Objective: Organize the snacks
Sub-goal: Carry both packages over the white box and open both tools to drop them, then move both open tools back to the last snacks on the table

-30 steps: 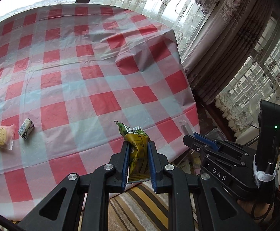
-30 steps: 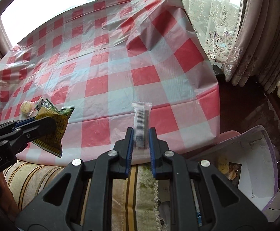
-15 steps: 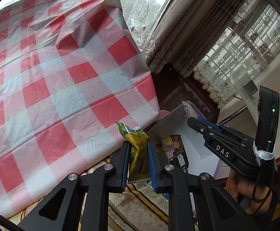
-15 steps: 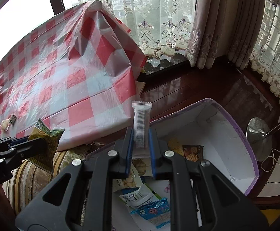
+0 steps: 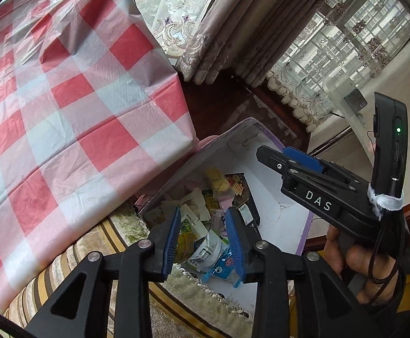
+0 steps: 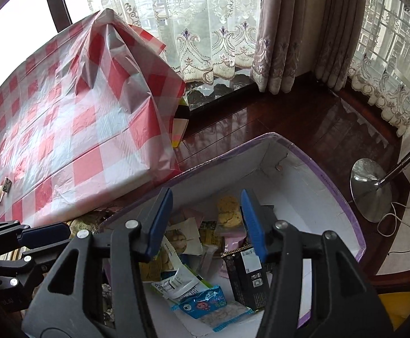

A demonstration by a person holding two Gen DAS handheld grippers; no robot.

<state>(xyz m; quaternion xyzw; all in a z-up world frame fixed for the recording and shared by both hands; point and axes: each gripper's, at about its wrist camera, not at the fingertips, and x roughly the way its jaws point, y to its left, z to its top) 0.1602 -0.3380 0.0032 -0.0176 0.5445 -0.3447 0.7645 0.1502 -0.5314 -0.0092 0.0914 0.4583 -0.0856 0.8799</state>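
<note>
My left gripper (image 5: 205,239) hangs over a white box with a purple rim (image 5: 303,233), jaws opening, nothing between its pads. My right gripper (image 6: 206,219) hangs over the same box (image 6: 343,197), jaws also opening and empty. Inside lies a heap of snacks: a blue packet (image 6: 205,304), a black carton (image 6: 247,276) and a wrapped cookie (image 6: 228,211). In the left wrist view a hand holds the right gripper (image 5: 272,155) over the box's far side. The left gripper (image 6: 64,239) shows at the right wrist view's lower left. Two small wrapped snacks (image 6: 0,193) lie on the table.
The table under a red-and-white checked cloth (image 5: 78,112) stands left of the box, its corner overhanging it. A striped cushion (image 5: 106,239) lies below the table's edge. Dark wooden floor, curtains and a chrome lamp base (image 6: 371,190) surround the box on the right.
Both grippers swung from the table's edge to above the box. Their jaws opened: the green-yellow packet left the left gripper and the white bar left the right one.
</note>
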